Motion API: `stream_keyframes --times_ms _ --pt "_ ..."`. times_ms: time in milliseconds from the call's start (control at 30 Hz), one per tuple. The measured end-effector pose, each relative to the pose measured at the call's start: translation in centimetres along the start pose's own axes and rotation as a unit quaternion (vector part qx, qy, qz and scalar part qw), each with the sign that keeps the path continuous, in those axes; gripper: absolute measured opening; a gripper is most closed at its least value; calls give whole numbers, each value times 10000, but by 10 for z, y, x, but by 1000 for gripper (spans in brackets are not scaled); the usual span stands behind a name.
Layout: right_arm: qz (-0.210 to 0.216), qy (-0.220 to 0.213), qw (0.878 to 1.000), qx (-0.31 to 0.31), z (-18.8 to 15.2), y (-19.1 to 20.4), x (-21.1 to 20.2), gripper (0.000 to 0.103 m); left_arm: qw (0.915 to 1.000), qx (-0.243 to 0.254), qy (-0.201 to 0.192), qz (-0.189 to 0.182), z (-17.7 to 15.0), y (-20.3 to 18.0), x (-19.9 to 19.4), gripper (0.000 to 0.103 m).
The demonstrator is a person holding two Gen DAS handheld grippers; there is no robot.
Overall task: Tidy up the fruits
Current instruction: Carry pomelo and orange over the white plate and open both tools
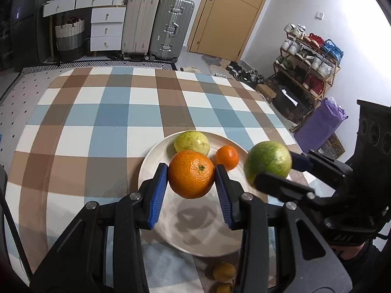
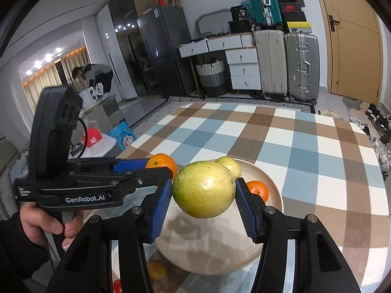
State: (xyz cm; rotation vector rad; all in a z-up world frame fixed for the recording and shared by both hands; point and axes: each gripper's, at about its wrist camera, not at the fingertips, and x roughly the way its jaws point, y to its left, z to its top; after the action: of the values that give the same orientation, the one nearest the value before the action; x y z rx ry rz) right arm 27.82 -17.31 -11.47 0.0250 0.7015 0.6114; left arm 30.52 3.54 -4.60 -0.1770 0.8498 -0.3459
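Left gripper (image 1: 191, 174) fills the near edge of its own view, blue pads (image 1: 158, 193) pinching a big orange (image 1: 191, 173) at its sides, fruit dead centre btwn the tips and lifted clear over the plate (image 1: 156, 161). Right gripper (image 2: 204, 190) does likewise w/ a green fruit (image 2: 204, 189) (guava-like, can't say for sure), pads on both flanks, fruit also up off the plate, shadow on the white below.

On the plate: a pale green fruit (image 1: 191, 141) at the far side and a small orange (image 1: 227, 157) beside it, touching or nearly so. Near edge of the table, just off the plate rim, two small yellow fruits (image 1: 223, 271), partly hidden by the left gripper's frame.

A hand (image 2: 44, 222) in a dark sleeve grips the left tool's handle. Table wears a checked cloth (image 1: 97, 112), blue, brown, white. Behind: suitcases (image 1: 156, 24), white drawers (image 1: 106, 28), wood door (image 1: 232, 12), shoe rack (image 1: 308, 56) at right. Right view also shows a dark fridge (image 2: 163, 48) and a person (image 2: 95, 75) bent over far off.
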Motion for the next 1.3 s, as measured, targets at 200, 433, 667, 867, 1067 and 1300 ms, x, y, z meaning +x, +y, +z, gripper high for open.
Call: stream_keyframes --times_ms 200,433,667,867,1067,1300 --pt "-22 225 9997 92 -5 -14 28 54 9998 24 160 66 7 9 30 37" --pt "-74 390 9992 81 -7 -25 49 54 9995 -7 319 23 7 14 58 37" --pt "-121 443 9989 -5 -7 -29 61 54 9992 -15 390 0 7 15 73 37" --pt "-175 368 9991 -70 -8 -29 63 54 9992 3 402 -21 11 15 78 37" --pt "-216 129 9997 58 -5 -31 47 57 9992 158 364 41 9 9 70 41" --pt "-301 -102 9994 153 -8 -29 10 58 9997 -6 198 138 -1 9 43 42"
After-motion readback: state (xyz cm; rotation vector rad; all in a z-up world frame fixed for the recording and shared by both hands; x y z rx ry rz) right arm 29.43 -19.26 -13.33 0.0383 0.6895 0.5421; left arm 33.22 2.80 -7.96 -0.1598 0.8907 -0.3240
